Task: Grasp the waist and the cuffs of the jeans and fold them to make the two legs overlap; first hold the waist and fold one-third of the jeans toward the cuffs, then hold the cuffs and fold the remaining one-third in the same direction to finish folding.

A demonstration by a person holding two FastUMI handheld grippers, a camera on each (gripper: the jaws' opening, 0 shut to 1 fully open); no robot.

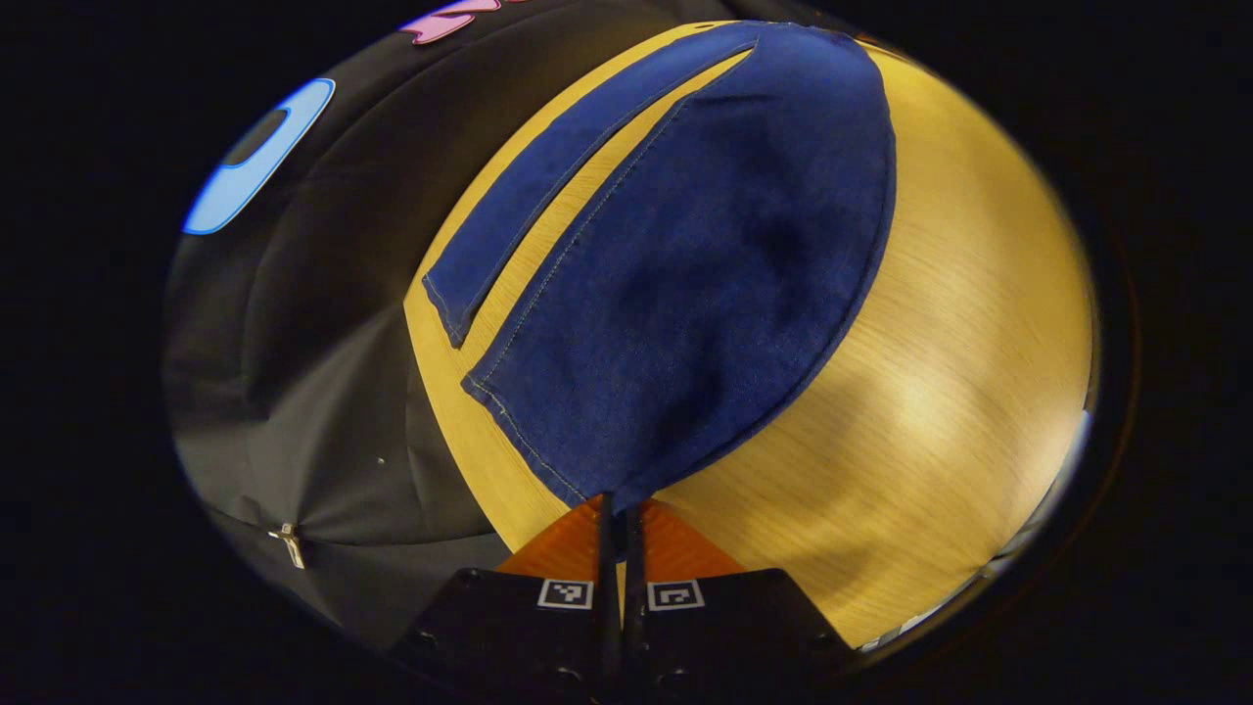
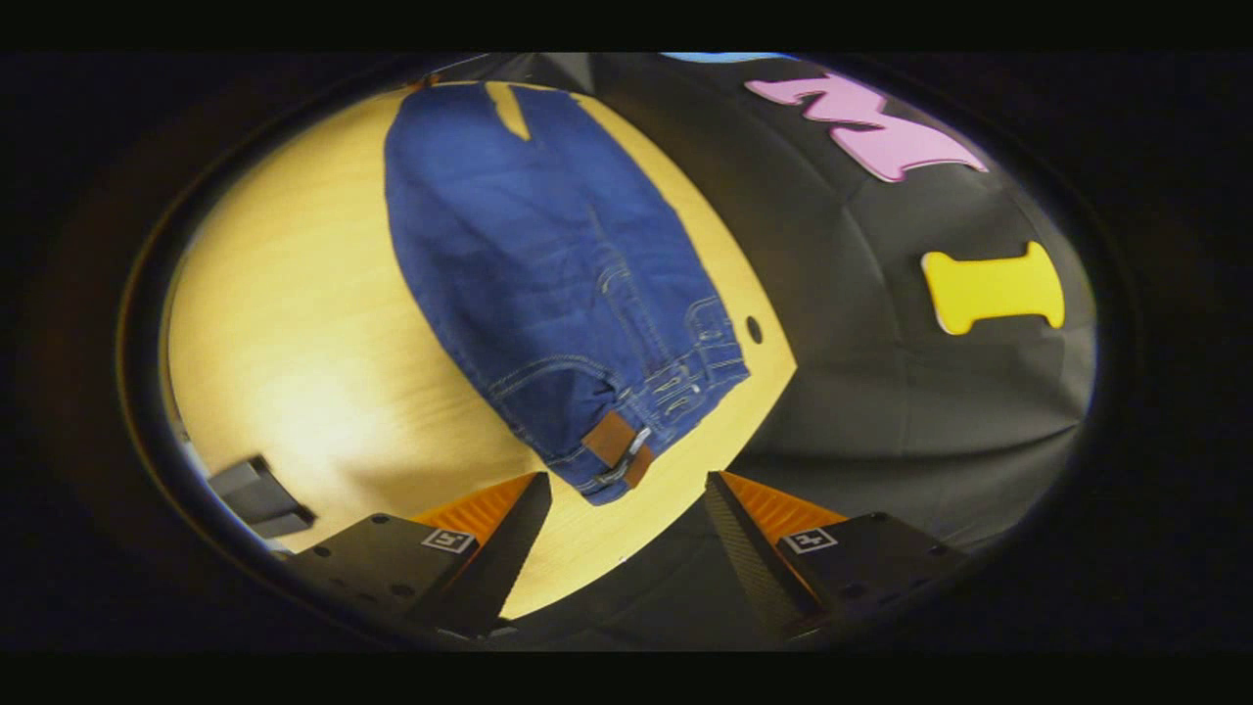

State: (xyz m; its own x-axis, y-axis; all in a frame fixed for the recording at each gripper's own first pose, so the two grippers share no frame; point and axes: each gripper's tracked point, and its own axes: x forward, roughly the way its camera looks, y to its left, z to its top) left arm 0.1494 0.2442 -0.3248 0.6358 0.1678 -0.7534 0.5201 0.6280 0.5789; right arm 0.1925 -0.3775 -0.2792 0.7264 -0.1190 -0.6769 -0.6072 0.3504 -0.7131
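Observation:
Dark blue jeans [image 1: 705,274] lie flat on a yellow wooden table [image 1: 959,343], the two legs spread slightly apart. In the left gripper view my left gripper [image 1: 619,504] is shut on the corner of the near leg's cuff [image 1: 548,431]. The far leg [image 1: 548,186] lies beyond it, with a strip of table between the two. In the right gripper view the jeans [image 2: 529,245] run away from me. Their waist, with a brown patch [image 2: 615,438], lies just ahead of my right gripper [image 2: 626,485]. That gripper is open, its fingers either side of the waist corner without touching it.
The table edge [image 2: 773,392] runs close beside the waist, with the black cloth wall right behind it. A small dark hole [image 2: 754,329] sits in the table near that edge. A dark grey object [image 2: 259,494] stands at the lower left of the right gripper view.

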